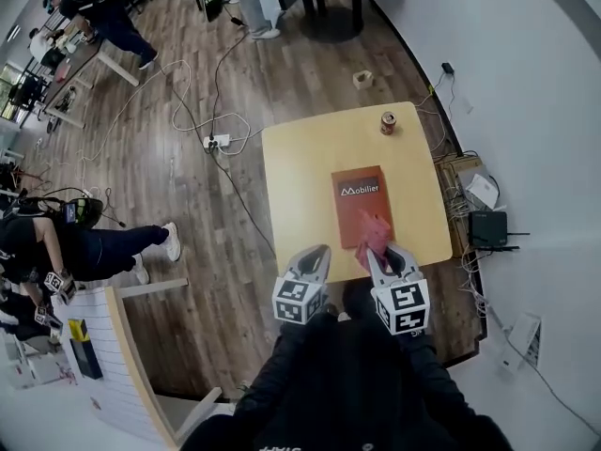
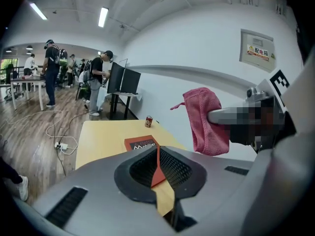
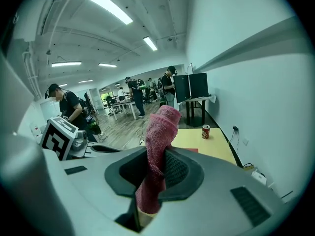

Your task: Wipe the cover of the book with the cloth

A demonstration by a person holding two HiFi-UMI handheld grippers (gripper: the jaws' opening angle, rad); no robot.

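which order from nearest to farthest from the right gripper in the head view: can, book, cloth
1. cloth: clamped in the right gripper, over the book's near end.
2. book: flat on the table, just ahead of that gripper.
3. can: upright near the table's far edge, beyond the book.

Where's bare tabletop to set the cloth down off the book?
Widest bare patch: the table left of the book, near edge to far edge. A smaller one lies between the book and the can. Right of the book only a narrow strip is free. The left gripper and right gripper, holding the cloth, crowd the near edge.
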